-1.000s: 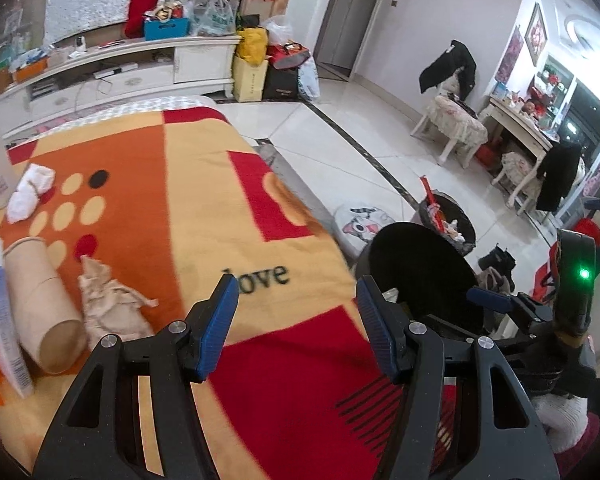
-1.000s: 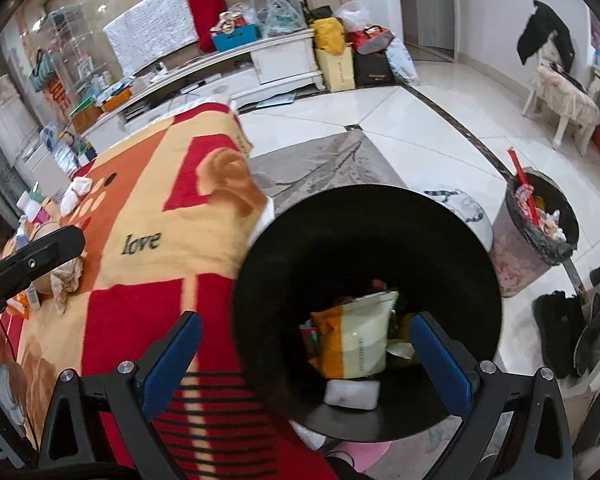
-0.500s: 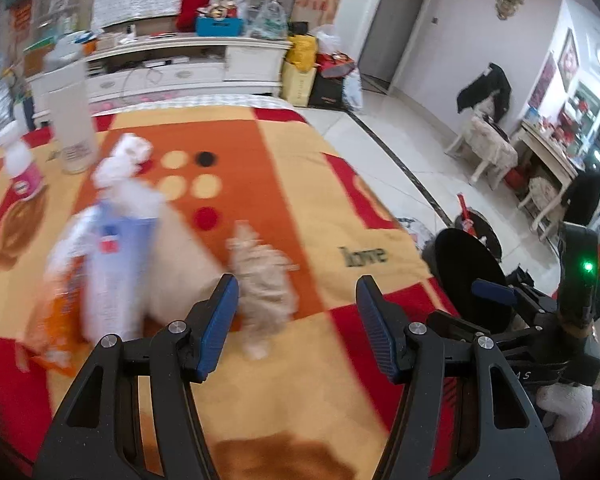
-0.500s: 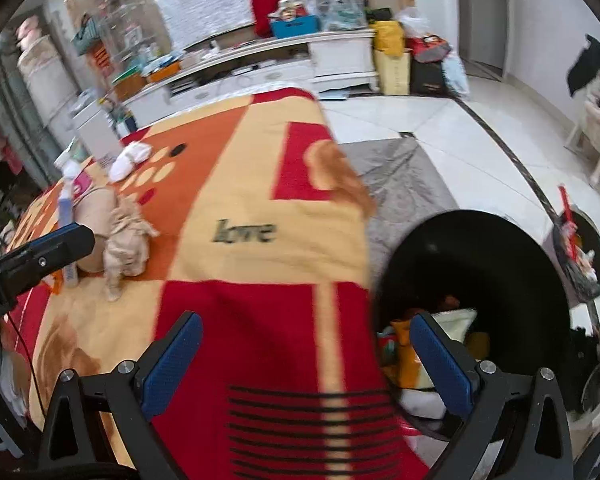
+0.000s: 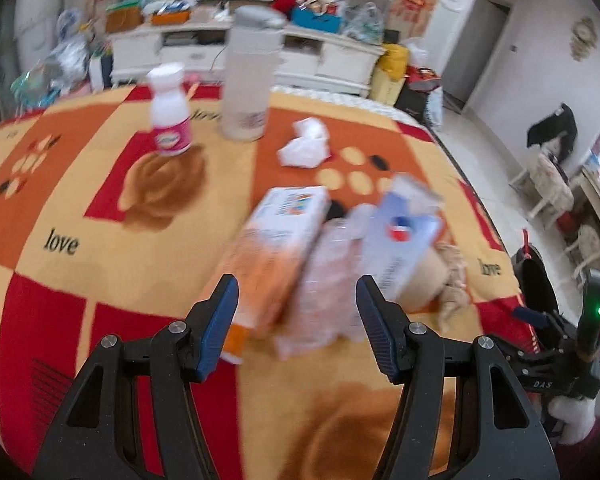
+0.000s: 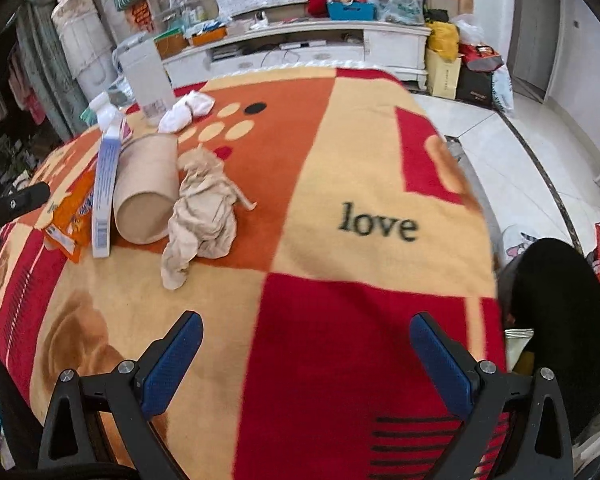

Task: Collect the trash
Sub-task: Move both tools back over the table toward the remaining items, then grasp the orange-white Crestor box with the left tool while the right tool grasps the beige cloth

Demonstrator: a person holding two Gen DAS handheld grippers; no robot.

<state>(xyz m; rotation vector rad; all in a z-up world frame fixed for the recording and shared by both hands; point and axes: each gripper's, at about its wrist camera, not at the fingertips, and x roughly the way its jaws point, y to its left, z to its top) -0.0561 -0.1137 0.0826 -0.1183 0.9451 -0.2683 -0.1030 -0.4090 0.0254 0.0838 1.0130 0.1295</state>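
Fleece blanket [image 6: 340, 168] in orange, cream and red blocks covers the table, printed "love" in black at centre right of the right wrist view. At left of that frame the trash lies in a heap: an orange snack packet [image 6: 74, 210], flat and crinkled, a pale blue-and-white carton [image 6: 105, 184] leaning on it, a brown paper cup [image 6: 146, 190] on its side with its mouth toward the camera, and a crumpled beige tissue [image 6: 204, 212] touching the cup. Above them sits a wadded white tissue [image 6: 188, 110]. A black round bin [image 6: 556, 320] stands at the lower right edge. The right gripper [image 6: 306, 364] hangs wide and empty over red fleece. In the left wrist view the left gripper [image 5: 298, 316] stands half open, nothing held, with the blurred packet and carton just beyond its tips.
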